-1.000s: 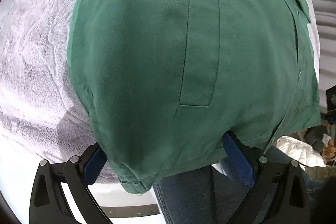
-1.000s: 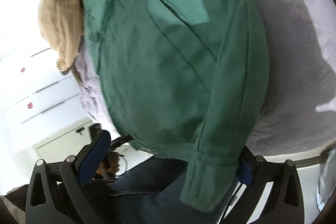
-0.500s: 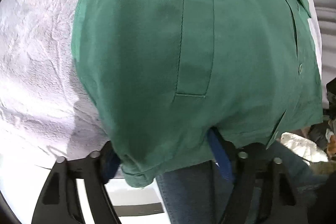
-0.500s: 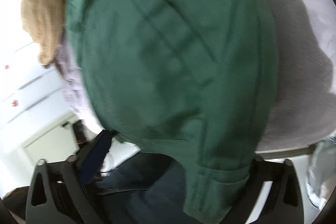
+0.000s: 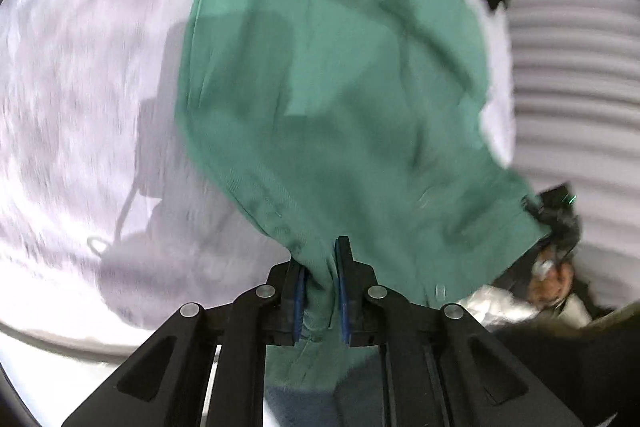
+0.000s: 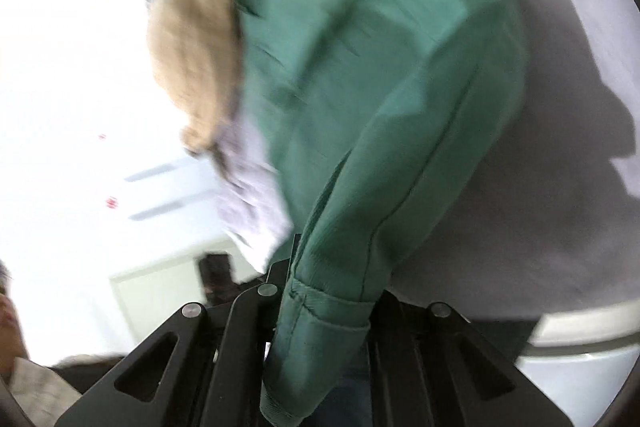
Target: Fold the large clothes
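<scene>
Both claws are closing on the same green shirt (image 5: pixel 344 99). Left claw (image 5: pixel 320 267) has a bunched hem edge pinched between its blue pads (image 5: pixel 343 291), the cloth rising away ahead of it and spreading wide over the pale fuzzy blanket (image 5: pixel 80 87) that lies to its left. Right claw (image 6: pixel 332 291) is clamped on the shirt's sleeve near the cuff (image 6: pixel 316 339), which hangs down past the jaws; the rest of the shirt stretches ahead and upward from it. A tan garment (image 6: pixel 192 47) lies ahead and to the left of the right claw, touching the shirt's far edge. The views are motion-blurred.
</scene>
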